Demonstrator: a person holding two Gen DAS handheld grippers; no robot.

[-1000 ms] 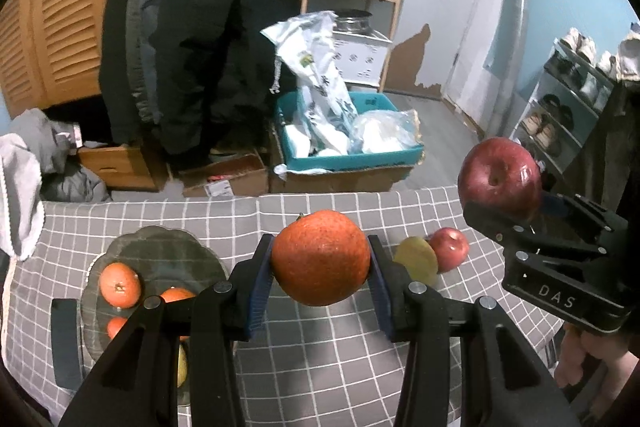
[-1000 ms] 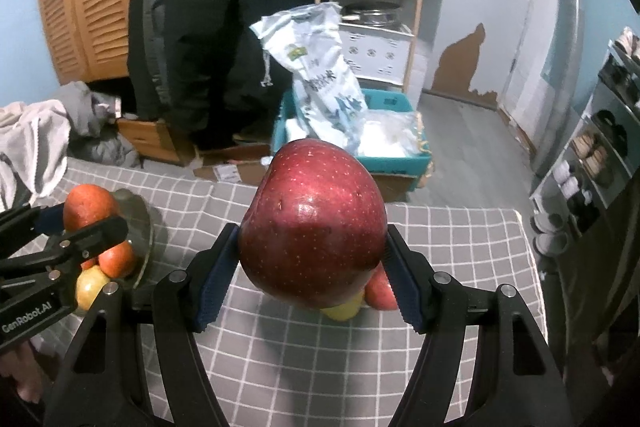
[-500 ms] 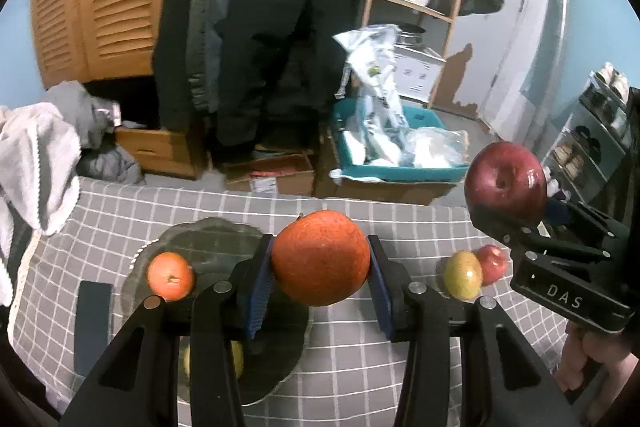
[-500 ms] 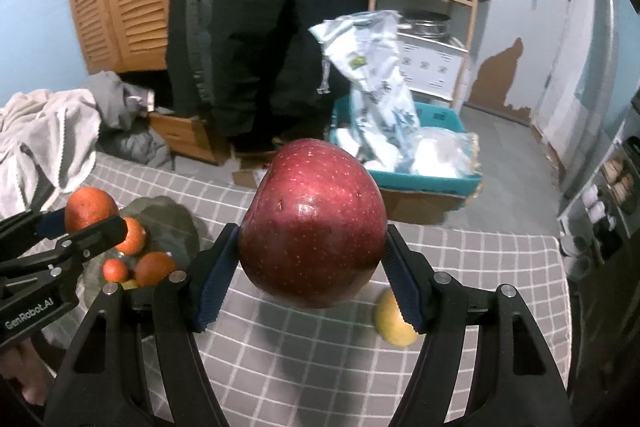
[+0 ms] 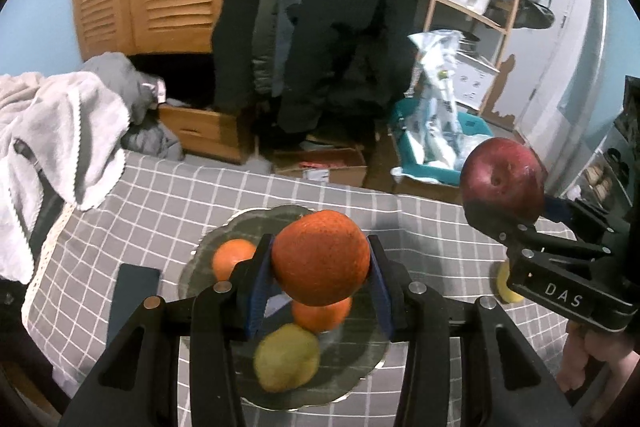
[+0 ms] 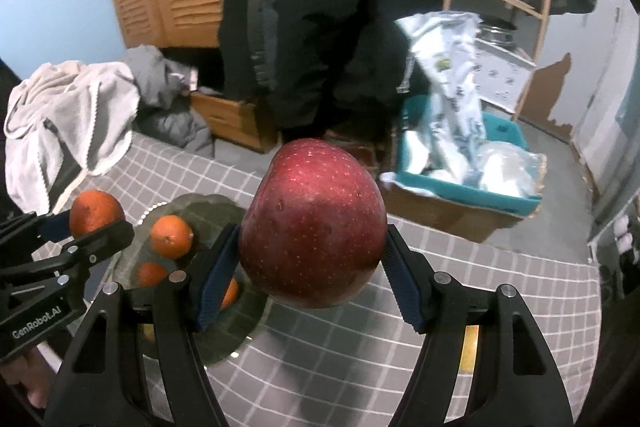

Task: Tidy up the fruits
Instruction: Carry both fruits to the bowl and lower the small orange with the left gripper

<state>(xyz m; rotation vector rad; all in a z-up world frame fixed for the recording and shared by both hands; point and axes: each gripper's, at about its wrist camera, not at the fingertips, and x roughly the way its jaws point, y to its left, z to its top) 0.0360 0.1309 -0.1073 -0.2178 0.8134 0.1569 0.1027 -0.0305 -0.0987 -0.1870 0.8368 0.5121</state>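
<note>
- Left wrist view: left tool [image 5: 320, 281] clamped on a large orange [image 5: 320, 258], held above the glass plate [image 5: 362, 373]; plate holds two small oranges and a yellowish fruit, possibly a pear.
- Step in hand, by judgement: carrying fruit to the plate; next, lower and release clear of the fruit below.
- Right wrist view: right tool [image 6: 310, 273] grips a red apple [image 6: 314, 223] over the bench [image 6: 500, 275].
- Only the left view shows the apple's dimpled end; only the right shows its speckled flank.

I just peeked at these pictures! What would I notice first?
Two big fruits fill the middle: the left gripper squeezes a bumpy orange above the glass plate of smaller fruit, and the right gripper squeezes a shiny red apple over the grey checked tablecloth. Behind the table hang dark coats.
</note>
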